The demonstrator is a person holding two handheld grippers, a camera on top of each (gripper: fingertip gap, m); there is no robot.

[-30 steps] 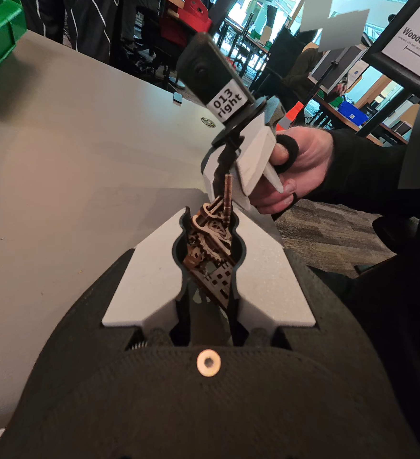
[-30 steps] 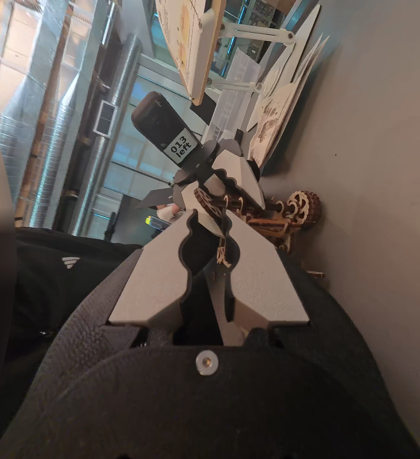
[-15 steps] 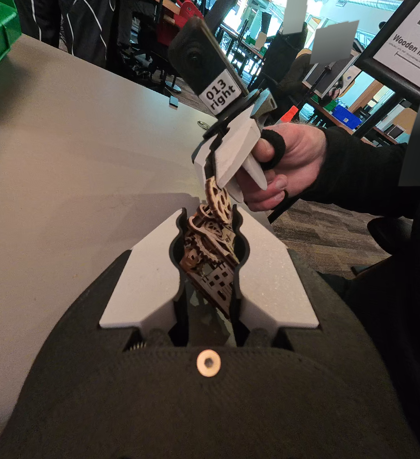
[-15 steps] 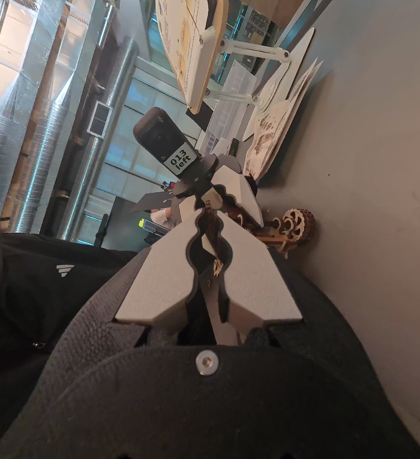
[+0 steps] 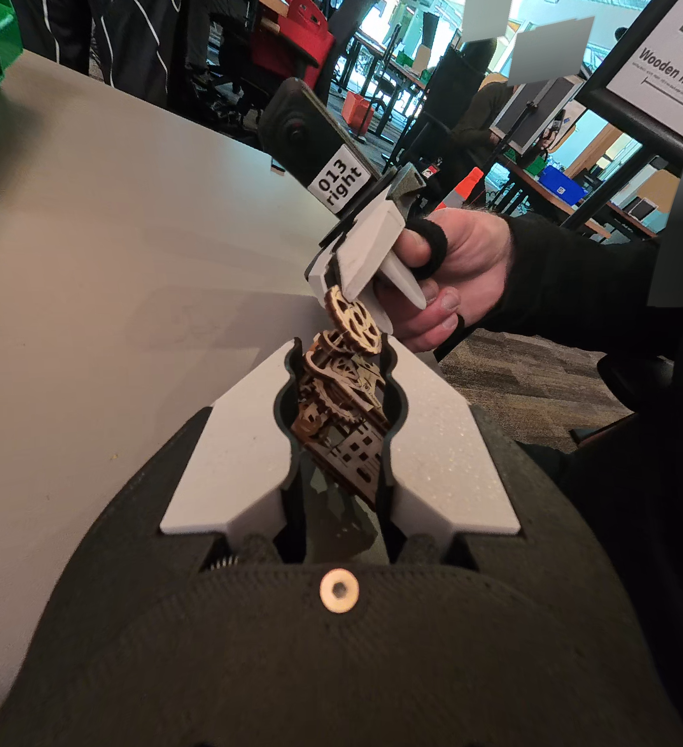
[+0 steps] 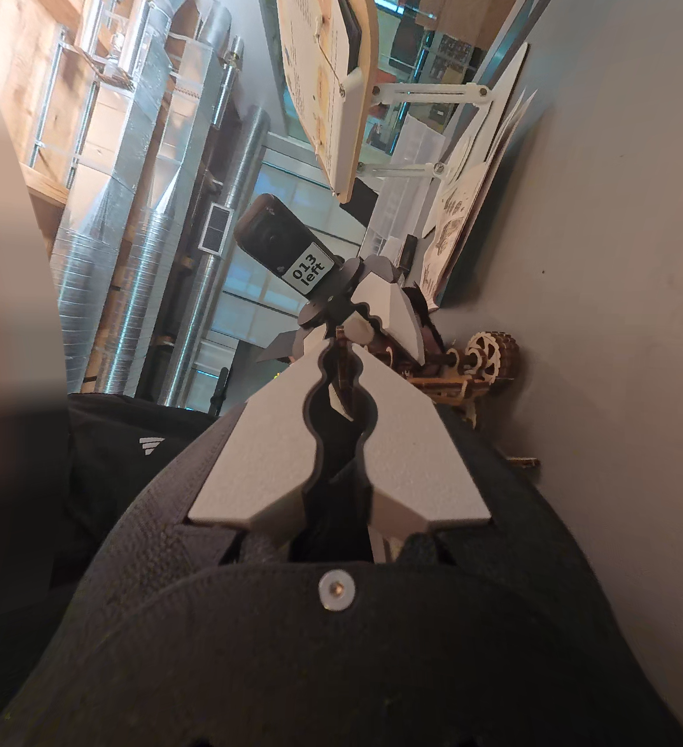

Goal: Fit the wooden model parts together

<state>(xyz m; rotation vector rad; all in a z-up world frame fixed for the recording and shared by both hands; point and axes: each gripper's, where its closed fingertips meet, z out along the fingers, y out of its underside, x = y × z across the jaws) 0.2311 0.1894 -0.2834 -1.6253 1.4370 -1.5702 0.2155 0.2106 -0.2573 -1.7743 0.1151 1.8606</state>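
Left wrist view: your left gripper (image 5: 342,355) has its jaws clamped on the wooden model (image 5: 344,408). At 12 o'clock the right gripper (image 5: 338,287) pinches a spoked wheel (image 5: 354,319) just above it. Keep the model still and bring the wheel's hub square onto its axle before pressing. The grey bench (image 5: 109,262) runs to 10 o'clock, a busy workshop behind.

Right wrist view: your jaws grip the wheel edge-on at 12 o'clock. Another wheeled assembly (image 6: 473,372) rests on the bench at 2 o'clock; part sheets (image 6: 453,230) lean beyond.
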